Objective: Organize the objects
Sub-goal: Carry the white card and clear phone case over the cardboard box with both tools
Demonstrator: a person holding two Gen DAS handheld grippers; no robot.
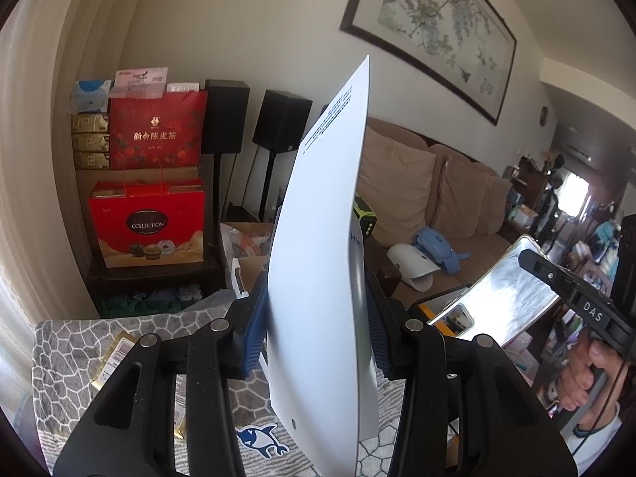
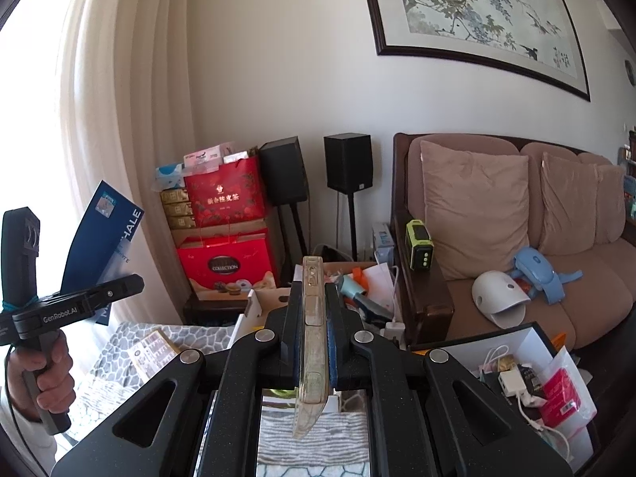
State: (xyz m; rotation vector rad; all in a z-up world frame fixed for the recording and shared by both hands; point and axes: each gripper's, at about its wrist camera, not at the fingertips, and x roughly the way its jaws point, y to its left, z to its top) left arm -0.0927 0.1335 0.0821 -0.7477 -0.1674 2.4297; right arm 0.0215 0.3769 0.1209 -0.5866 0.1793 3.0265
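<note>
- Fingers first: your left gripper (image 1: 318,318) is clamped on a box (image 1: 318,238), blue pads pressing its two broad faces; your right gripper (image 2: 312,342) is pinched nearly shut on the thin edges of a phone (image 2: 312,338) in a clear case.
- Both things are off the table and in the air, each standing up between its own fingers.
- Box: white face with a block of print toward the left wrist camera, blue face toward the right one. Its long axis runs from 6 o'clock up to about 1 o'clock in the left view, well beyond the fingertips.
- Phone: seen edge-on, long axis 6 to 12 o'clock. In the left view it shows at 3 o'clock, its back mirror-bright, beside the box and apart from it.
- Below you, a mat (image 1: 71,357) with a grey stone pattern carries a gold packet (image 1: 115,353) at 8 o'clock.
- An open carton (image 2: 532,342) of cables and packets sits at 4 o'clock in the right view, nearer your right hand. It looks the likely place for the phone, though I cannot tell which container you mean.
- Further out: sofa (image 2: 596,290), two speakers, stacked red gift bags (image 2: 226,262) at 11 o'clock.
</note>
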